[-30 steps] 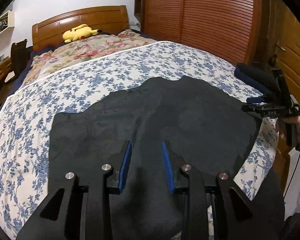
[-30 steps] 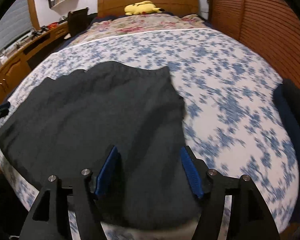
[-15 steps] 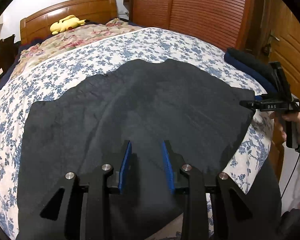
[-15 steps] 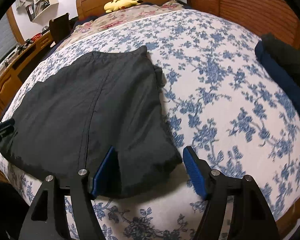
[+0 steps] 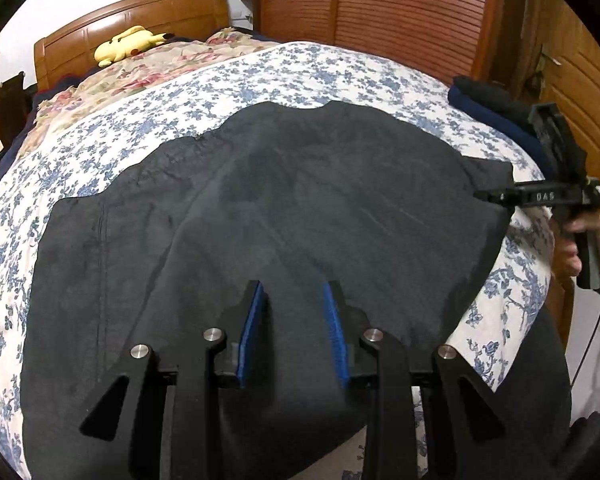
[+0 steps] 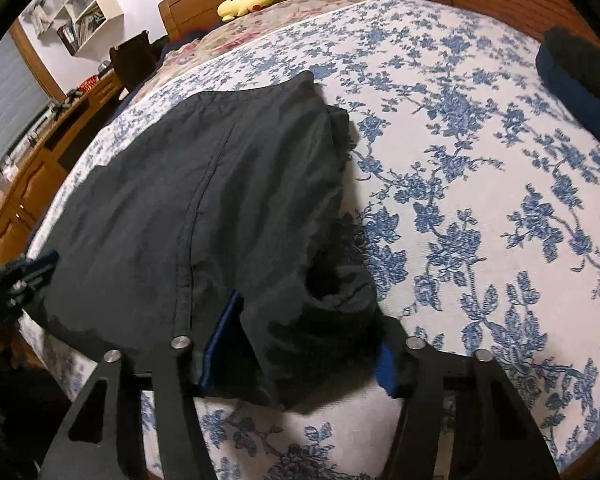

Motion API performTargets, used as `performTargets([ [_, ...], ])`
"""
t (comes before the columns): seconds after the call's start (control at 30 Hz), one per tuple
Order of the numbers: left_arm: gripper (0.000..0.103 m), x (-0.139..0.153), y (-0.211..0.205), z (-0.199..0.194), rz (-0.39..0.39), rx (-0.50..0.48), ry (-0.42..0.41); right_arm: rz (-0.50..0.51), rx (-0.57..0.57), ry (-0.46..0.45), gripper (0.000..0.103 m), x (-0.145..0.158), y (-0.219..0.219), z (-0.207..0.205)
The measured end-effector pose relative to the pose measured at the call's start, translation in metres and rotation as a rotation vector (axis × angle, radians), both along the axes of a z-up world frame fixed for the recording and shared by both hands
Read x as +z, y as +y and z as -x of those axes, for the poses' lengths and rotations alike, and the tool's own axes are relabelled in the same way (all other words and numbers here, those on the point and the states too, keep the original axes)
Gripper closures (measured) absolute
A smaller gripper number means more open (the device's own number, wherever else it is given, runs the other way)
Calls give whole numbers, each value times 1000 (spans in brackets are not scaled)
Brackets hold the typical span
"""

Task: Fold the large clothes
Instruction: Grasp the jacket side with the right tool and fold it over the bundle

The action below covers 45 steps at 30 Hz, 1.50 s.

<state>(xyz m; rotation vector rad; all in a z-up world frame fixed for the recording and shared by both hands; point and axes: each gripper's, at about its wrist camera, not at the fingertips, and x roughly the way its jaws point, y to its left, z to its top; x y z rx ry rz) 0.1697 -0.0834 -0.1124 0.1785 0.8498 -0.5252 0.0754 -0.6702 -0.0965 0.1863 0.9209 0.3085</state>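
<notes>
Garment [image 6: 228, 208], dark, lies spread on the bed [image 6: 480, 184] ahead of both grippers. My right gripper [image 6: 300, 344] is closing around its bunched near corner; I should gather every layer. My left gripper [image 5: 294, 332] hovers part-spread, pinching nothing.

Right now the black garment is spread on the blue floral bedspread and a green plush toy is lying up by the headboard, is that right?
Not quite. The right wrist view shows the plush toy is yellow, not green. The black garment does lie on the blue floral bedspread.
</notes>
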Motion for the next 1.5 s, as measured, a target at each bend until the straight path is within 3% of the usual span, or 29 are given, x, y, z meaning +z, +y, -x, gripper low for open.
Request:
performTargets([
  [0.17, 71, -6, -2, 0, -15, 3, 6, 7, 12, -10, 60, -1, 3, -1],
  [0.3, 71, -10, -3, -1, -29, 3, 6, -11, 19, -33, 79, 1, 5, 2],
  [0.4, 71, -11, -3, -1, -26, 4, 10, 6, 29, -57, 85, 11, 6, 5],
  [0.67, 71, -14, -3, -2, -32, 3, 12, 47, 42, -105, 87, 25, 14, 10],
  [0.83, 71, -1, 6, 0, 15, 15, -5, 57, 100, -193, 89, 66, 27, 12],
  [1.2, 71, 53, 84, 24, 123, 121, -133, 117, 299, -389, 91, 141, 135, 35],
  [1.5, 71, 72, 177, 40, 153, 283, -192, 91, 498, -436, 91, 140, 256, 40],
])
